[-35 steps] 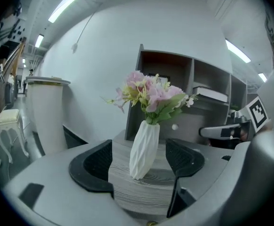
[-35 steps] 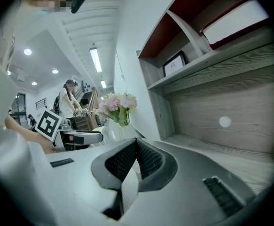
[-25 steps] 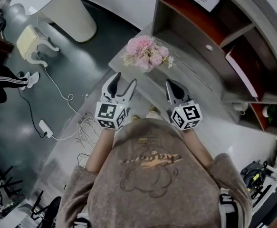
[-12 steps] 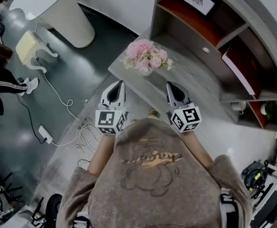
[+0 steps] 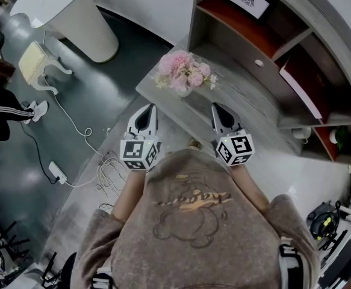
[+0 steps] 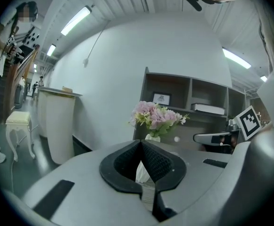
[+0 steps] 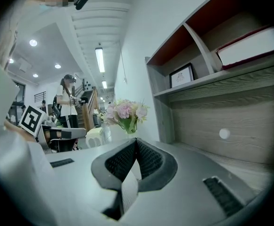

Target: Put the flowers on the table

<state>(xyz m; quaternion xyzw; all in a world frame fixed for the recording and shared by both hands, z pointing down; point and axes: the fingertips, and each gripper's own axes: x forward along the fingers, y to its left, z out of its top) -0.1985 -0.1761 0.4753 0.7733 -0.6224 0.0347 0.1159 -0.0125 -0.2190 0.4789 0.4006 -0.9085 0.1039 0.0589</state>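
Both the left tongs (image 5: 150, 107) and the right tongs (image 5: 215, 106) are pressed together, pinching nothing and touching nothing. They are held side by side at the near edge of the table (image 5: 241, 104). The flowers (image 5: 183, 71) stand in a white vase (image 5: 183, 91) at the table's left corner, apart from both.
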